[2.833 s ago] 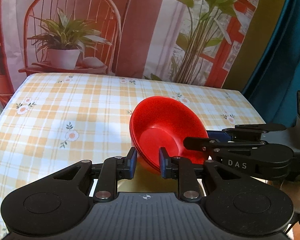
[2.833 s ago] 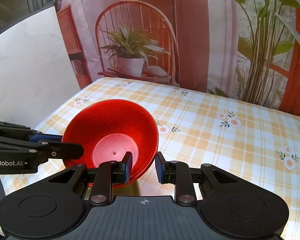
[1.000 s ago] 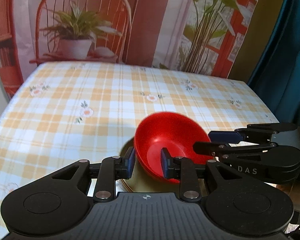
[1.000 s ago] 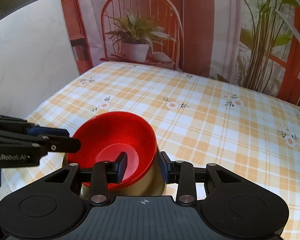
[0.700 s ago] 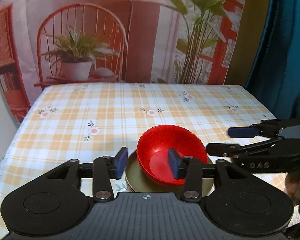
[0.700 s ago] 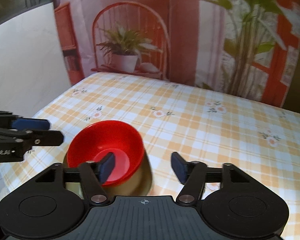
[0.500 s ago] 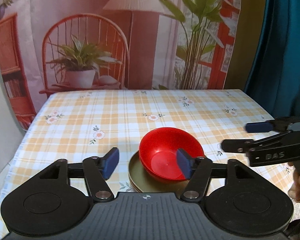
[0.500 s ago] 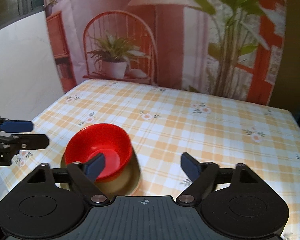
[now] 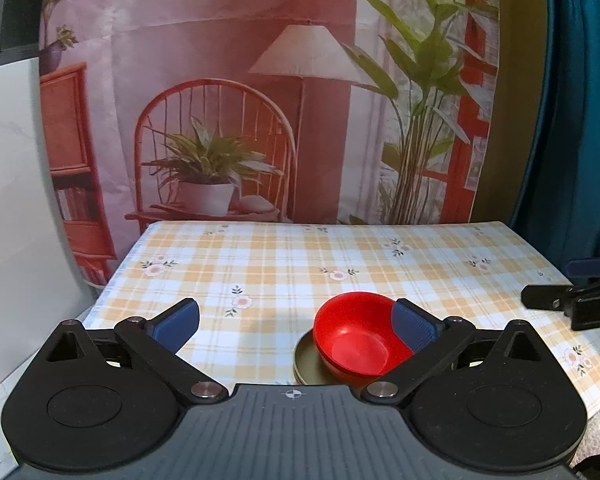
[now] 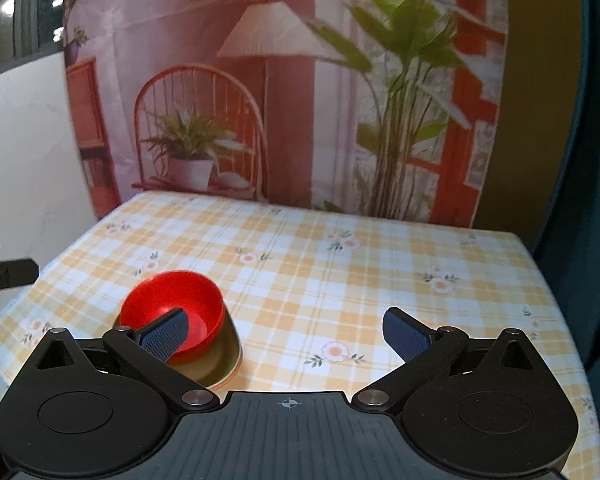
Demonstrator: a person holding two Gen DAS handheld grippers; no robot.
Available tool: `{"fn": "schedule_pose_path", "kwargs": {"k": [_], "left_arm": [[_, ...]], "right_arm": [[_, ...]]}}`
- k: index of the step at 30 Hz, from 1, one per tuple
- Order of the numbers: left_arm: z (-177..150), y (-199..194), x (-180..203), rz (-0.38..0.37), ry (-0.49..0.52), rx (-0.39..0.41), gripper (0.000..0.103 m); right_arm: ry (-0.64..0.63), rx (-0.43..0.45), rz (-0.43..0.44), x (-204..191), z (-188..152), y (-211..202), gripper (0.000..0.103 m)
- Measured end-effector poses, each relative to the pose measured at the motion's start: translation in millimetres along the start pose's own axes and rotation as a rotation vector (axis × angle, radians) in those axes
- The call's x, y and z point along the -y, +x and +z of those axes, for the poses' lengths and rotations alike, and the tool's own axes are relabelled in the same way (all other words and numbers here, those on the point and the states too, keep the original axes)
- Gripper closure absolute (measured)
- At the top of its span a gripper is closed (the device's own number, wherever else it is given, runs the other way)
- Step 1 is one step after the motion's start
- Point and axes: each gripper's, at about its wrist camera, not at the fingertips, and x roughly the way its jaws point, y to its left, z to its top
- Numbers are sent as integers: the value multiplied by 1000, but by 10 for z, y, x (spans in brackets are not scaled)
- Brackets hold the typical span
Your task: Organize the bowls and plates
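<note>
A stack of red bowls [image 9: 356, 336] sits on an olive-gold plate [image 9: 306, 364] near the front edge of the table. The bowls [image 10: 174, 310] and plate [image 10: 224, 360] also show low left in the right wrist view. My left gripper [image 9: 296, 326] is wide open and empty, pulled back above the table with the bowls beside its right finger. My right gripper [image 10: 286, 334] is wide open and empty, with the bowls behind its left finger. The right gripper's tips [image 9: 572, 292] show at the right edge of the left wrist view.
The table carries a yellow checked cloth with flowers [image 9: 300, 264]. A printed backdrop [image 9: 260, 120] with a chair, plant and lamp hangs behind it. A teal curtain [image 9: 580, 120] is at the right, a white wall [image 9: 12, 200] at the left.
Both grippers let go of the red bowls after setting them on the plate. Both opened wide and drew back and up from the table.
</note>
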Motion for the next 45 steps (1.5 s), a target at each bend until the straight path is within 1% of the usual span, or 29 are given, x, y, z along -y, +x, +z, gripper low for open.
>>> {"fn": "schedule_pose_path", "kwargs": {"k": [4,11,15,22,28,45], "left_arm": [[21,-110,8,15,9,19,0],[44,-224,25,-7,0,34,0],[37,-259,47,0,5,47,0],[34,-240,35,12,-5,40,0],[45,-242,45,41,6,43,0],[59,-263,50,55,-1,47,0]], "right_arm": [[-15,41,-38,-50,30,-165,0],[-16,83,-61,-84,40,-329,0],[-14,85,-54,-99,16,-361,0],[-8,73,-47,-125,-7,-341,0],[3,81,-50,-117,-11,-339,0],[10,87,-51,-98,-4,-355,0]]}}
